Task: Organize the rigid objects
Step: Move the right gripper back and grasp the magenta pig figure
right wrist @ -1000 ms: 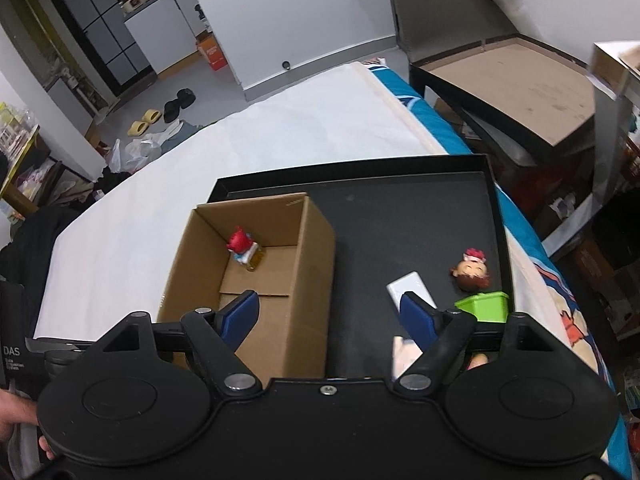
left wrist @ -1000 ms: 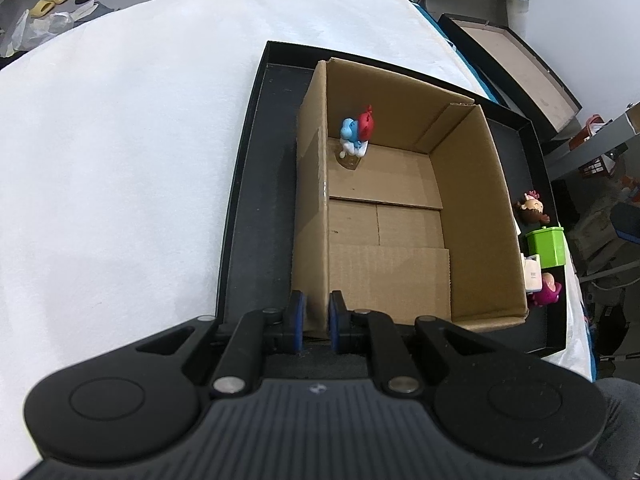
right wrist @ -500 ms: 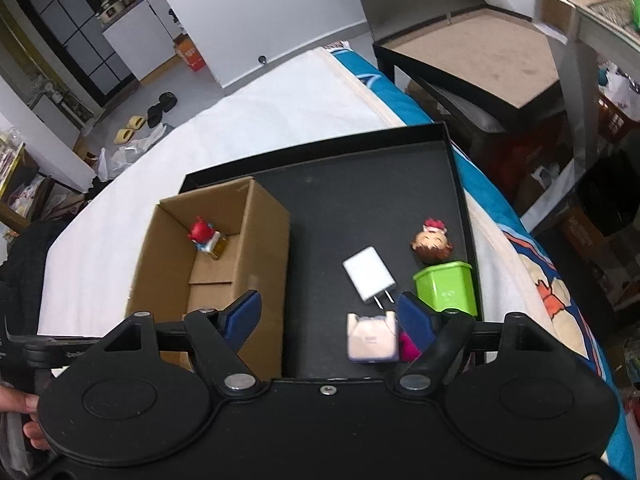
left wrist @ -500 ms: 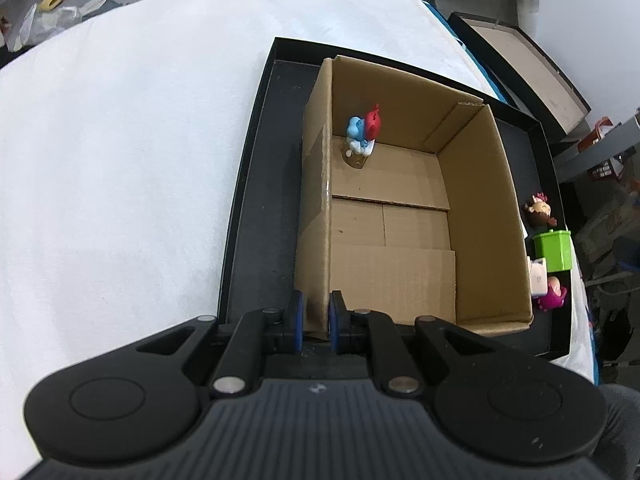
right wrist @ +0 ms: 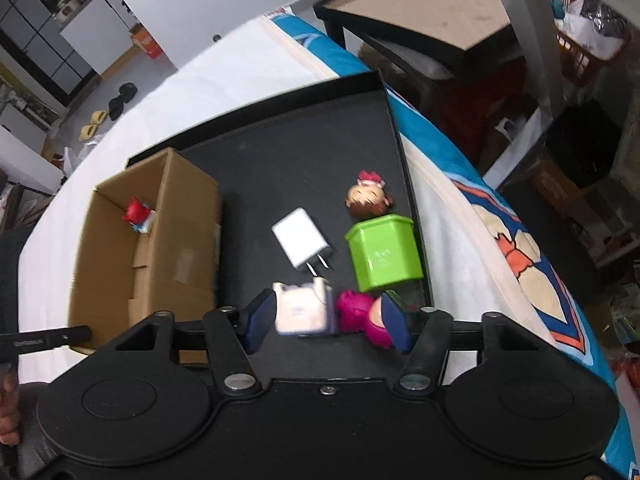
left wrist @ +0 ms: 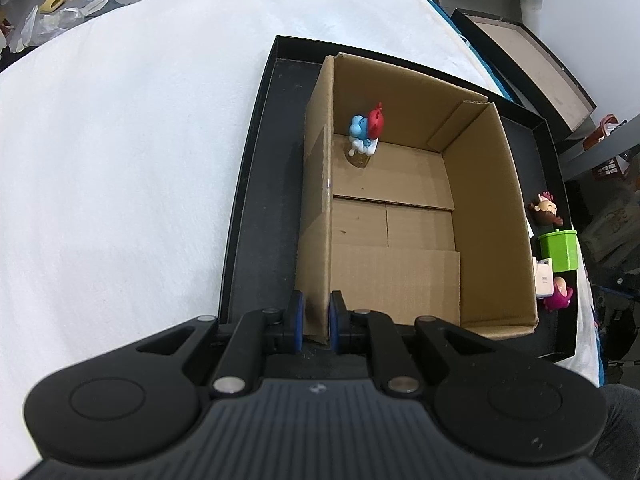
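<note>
My left gripper (left wrist: 316,320) is shut on the near wall of the open cardboard box (left wrist: 400,272), which stands in the black tray (left wrist: 264,200). A blue and red figurine (left wrist: 366,130) stands in the box's far left corner. My right gripper (right wrist: 327,320) hangs low over the tray's right side, its jaws closing. A small white block-shaped toy (right wrist: 302,312) and a pink figurine (right wrist: 358,312) lie between them, not clearly pressed. Just beyond lie a white plug charger (right wrist: 302,240), a green tub (right wrist: 384,252) and a brown-haired figurine (right wrist: 368,200).
The tray (right wrist: 300,152) rests on a white bed cover (left wrist: 120,160). Another black tray with a brown base (right wrist: 432,12) sits past the bed's right edge, beside a grey shelf leg (right wrist: 532,40). A hand (right wrist: 8,420) shows at the lower left of the right wrist view.
My right gripper came down and rightward over the loose toys, and its jaws narrowed around the white toy and pink figurine. The left gripper kept its hold on the box wall.
</note>
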Motion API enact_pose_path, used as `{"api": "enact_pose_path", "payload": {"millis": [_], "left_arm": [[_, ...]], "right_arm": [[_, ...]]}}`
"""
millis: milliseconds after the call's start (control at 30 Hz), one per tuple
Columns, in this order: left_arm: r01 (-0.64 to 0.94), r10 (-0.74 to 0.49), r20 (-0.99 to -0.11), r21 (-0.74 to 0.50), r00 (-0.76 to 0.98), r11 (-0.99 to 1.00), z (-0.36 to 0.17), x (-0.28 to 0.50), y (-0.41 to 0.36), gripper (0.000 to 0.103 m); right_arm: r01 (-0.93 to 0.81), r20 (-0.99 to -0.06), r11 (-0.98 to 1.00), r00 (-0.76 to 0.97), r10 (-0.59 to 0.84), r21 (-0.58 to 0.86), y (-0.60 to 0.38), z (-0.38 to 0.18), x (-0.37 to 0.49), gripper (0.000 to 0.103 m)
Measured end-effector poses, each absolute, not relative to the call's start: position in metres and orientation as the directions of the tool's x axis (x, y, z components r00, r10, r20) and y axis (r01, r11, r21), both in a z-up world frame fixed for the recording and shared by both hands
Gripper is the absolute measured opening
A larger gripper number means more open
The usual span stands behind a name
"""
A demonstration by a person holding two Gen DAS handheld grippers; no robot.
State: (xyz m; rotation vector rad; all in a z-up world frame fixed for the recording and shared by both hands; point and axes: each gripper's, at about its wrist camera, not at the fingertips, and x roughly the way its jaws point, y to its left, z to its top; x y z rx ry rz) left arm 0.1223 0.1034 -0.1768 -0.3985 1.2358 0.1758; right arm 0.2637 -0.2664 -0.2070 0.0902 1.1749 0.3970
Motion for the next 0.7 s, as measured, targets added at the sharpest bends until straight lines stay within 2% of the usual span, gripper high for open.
{"api": "enact_pose_path", "payload": {"millis": [300,700], "left_arm": [[-0.353,-0.076,-0.941,-0.197,0.329,0.915,-0.177,0.122,0.103,0.012],[-0.359,-0.067,-0.941,-0.192,0.333,0.913,-0.176,0.121,0.103,0.012]], "right_arm": [[-0.320,-0.914,0.924,0.270,0.302,0.211,-0.265,-0.234,0.272,0.042],[-0.395,-0.937,0.905,0.227,0.264,0.159,-0.254,-0.257,0.291,0.042]]}}
